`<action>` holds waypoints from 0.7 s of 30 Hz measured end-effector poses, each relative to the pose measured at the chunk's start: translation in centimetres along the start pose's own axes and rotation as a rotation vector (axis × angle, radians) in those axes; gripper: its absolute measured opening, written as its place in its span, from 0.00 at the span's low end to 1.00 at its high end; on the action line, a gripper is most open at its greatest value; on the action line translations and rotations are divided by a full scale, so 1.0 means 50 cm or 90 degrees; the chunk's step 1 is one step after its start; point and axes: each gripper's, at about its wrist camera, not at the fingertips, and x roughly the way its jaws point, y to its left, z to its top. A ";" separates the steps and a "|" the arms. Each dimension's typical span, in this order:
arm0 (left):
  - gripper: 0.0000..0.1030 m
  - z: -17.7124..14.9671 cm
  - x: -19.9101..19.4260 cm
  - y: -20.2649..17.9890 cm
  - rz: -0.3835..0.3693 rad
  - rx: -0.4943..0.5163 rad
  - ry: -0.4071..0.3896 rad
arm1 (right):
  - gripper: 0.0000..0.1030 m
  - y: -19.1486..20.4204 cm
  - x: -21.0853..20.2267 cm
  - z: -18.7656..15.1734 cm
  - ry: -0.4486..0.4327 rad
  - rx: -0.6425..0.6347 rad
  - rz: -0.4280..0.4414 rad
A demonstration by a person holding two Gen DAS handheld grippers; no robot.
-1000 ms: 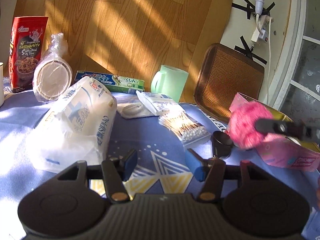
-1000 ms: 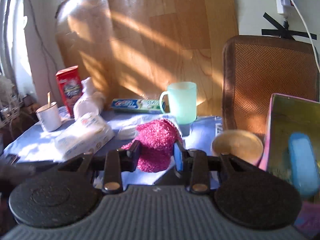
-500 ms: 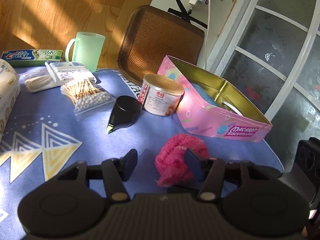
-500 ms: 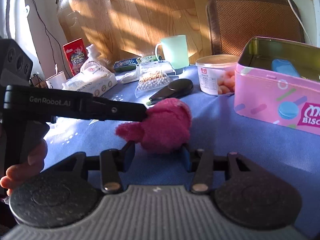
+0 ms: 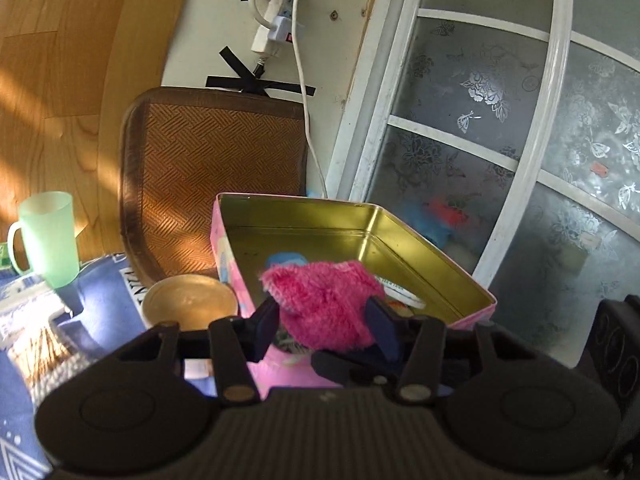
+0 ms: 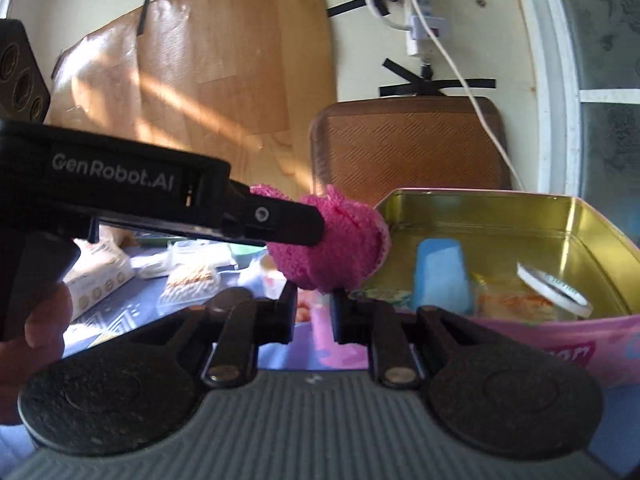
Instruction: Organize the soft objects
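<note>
A fluffy pink sock bundle sits between the fingers of my left gripper, which is shut on it and holds it up at the near rim of the open pink tin. In the right wrist view the bundle hangs at the tip of the left gripper, just left of the tin. My right gripper is below the bundle, its jaws close together with nothing between them. The tin holds a blue item and small packets.
A round gold-lidded tub stands left of the tin, a green mug further left. A brown woven tray leans on the wall behind. Cotton swabs and a tissue pack lie on the blue cloth.
My left gripper took the pink bundle off the cloth and lifted it to the tin's rim. My right gripper let go of it, closed, and now sits below.
</note>
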 end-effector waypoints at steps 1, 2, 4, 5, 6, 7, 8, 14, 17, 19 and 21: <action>0.48 0.007 0.020 -0.005 0.008 0.003 0.005 | 0.22 -0.016 0.013 0.013 0.004 0.015 -0.016; 0.49 0.015 0.047 -0.011 0.026 0.009 0.013 | 0.22 -0.030 0.027 0.028 0.009 0.033 -0.043; 0.50 0.025 0.078 -0.016 0.062 0.005 0.013 | 0.27 -0.057 0.065 0.047 0.036 0.040 -0.069; 0.50 0.028 0.085 -0.016 0.070 -0.003 0.012 | 0.27 -0.070 0.080 0.047 0.036 0.040 -0.087; 0.50 0.031 0.087 -0.013 0.067 -0.014 0.014 | 0.27 -0.076 0.088 0.047 0.037 0.034 -0.102; 0.50 0.030 0.085 -0.010 0.059 -0.026 0.013 | 0.27 -0.080 0.094 0.045 0.039 0.029 -0.113; 0.50 0.028 0.081 -0.008 0.056 -0.028 0.012 | 0.27 -0.087 0.093 0.040 0.038 0.033 -0.114; 0.50 -0.002 0.049 -0.003 0.066 -0.019 0.013 | 0.27 -0.088 0.052 0.010 0.020 0.066 -0.114; 0.50 -0.027 0.007 0.012 0.063 -0.026 0.004 | 0.27 -0.077 0.027 0.008 0.001 0.081 -0.111; 0.50 -0.049 -0.025 0.028 0.067 -0.030 -0.002 | 0.27 -0.067 0.011 0.008 -0.010 0.089 -0.097; 0.50 -0.078 -0.065 0.057 0.084 -0.042 -0.004 | 0.27 -0.050 0.000 0.008 -0.019 0.083 -0.082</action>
